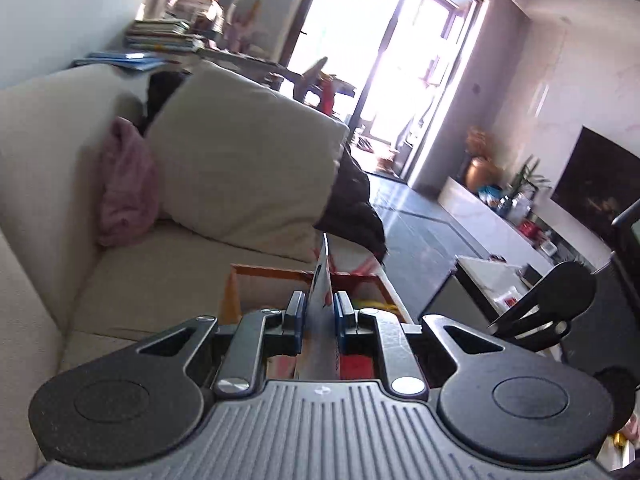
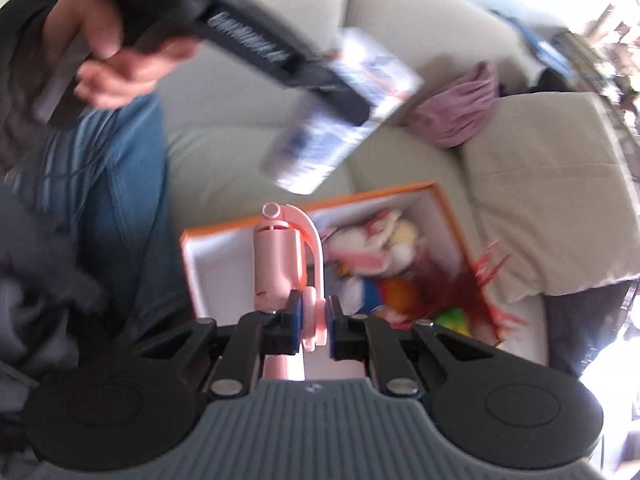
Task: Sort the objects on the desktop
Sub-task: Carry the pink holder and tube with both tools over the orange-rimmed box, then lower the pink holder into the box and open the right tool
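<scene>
An orange-rimmed cardboard box with white inner walls (image 2: 448, 216) sits on the seat of the cream fabric sofa (image 2: 248, 152), hard against a loose cream cushion (image 2: 552, 200) on its right. The box is part full. A soft plush toy in pink, white and pale yellow (image 2: 380, 248) lies in the middle, a bunch of red feathery strands (image 2: 460, 280) spills over the near right corner, and below them show patches of blue, orange and bright green (image 2: 452, 316) too blurred to name. The left half of the box shows bare white floor.

The right tool (image 2: 314, 316) hangs above the box, its two pads pressed on the curved arm of a pale pink plastic gadget with a round barrel and a looped handle (image 2: 280, 264). The gadget stands roughly upright in the grip, over the box's empty left side and clear of its contents.

The left tool (image 1: 318, 312) is closed on a thin flat card or packet with blue and white print (image 2: 340, 120), seen edge-on from its own camera and broadside from the other. That packet is held in the air above the sofa seat, beyond the far rim of the box. A person's hand (image 2: 108, 48) holds this tool's handle, with blue jeans (image 2: 120, 168) below it.

A crumpled mauve cloth (image 2: 460, 112) lies on the sofa behind the cushion.
</scene>
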### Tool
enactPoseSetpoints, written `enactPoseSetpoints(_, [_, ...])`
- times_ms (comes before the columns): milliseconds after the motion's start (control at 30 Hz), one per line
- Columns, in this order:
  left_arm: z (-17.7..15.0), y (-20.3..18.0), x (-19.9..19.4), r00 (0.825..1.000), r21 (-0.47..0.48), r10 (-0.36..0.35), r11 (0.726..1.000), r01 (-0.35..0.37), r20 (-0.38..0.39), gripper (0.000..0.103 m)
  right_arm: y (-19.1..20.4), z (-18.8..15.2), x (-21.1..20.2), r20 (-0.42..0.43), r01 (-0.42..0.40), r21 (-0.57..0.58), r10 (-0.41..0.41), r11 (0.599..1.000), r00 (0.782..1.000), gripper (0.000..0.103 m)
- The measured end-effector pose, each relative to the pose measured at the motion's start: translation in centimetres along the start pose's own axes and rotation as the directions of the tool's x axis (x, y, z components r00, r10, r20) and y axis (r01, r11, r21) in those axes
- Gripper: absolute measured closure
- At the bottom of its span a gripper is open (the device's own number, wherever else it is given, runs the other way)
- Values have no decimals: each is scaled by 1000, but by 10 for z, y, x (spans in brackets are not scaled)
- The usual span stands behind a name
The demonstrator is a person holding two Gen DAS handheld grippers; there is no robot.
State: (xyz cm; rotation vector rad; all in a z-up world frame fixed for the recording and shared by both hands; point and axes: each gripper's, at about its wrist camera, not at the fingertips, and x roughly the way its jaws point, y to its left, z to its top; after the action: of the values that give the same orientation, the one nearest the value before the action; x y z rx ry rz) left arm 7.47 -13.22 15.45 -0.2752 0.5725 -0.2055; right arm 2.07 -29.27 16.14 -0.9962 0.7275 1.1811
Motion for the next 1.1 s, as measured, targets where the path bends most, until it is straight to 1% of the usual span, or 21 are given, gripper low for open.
enactPoseSetpoints(33, [-2, -4, 5, 1000, 8, -6, 1000, 7, -11, 86, 2, -6, -5, -6, -17, -27, 17, 999, 1000, 91])
enactPoseSetpoints(100, [-16, -3, 1, 999, 13, -12, 1000, 12, -32, 86, 11, -12, 8, -13, -55, -85, 54, 995, 998, 91])
enactPoseSetpoints(167, [-19, -2, 11, 998, 11, -3, 1000, 4, -58, 86, 18, -18, 12, -4, -86, -118, 86, 989, 996, 91])
enactPoseSetpoints(233, [-23, 1, 8, 997, 11, 4, 1000, -4, -80, 86, 24, -20, 20, 4, -105, -154, 107, 982, 994, 91])
enactPoseSetpoints(433, [-28, 3, 6, 993, 5, 18, 1000, -17, -114, 86, 29, -20, 45, -23, -166, -200, 164, 966, 986, 91])
enactPoseSetpoints(733, [-40, 15, 9, 988, -4, 10, 1000, -11, -151, 86, 35, -20, 77, -50, -222, -197, 217, 955, 975, 91])
enactPoseSetpoints(833, [-43, 13, 12, 987, 11, 6, 1000, -4, -159, 86, 29, -16, 80, -33, -260, -156, 258, 953, 965, 91])
enactPoseSetpoints(1100, [-48, 11, 12, 984, 17, -3, 1000, 6, -177, 86, 17, -16, 88, -69, -333, -72, 328, 940, 942, 90])
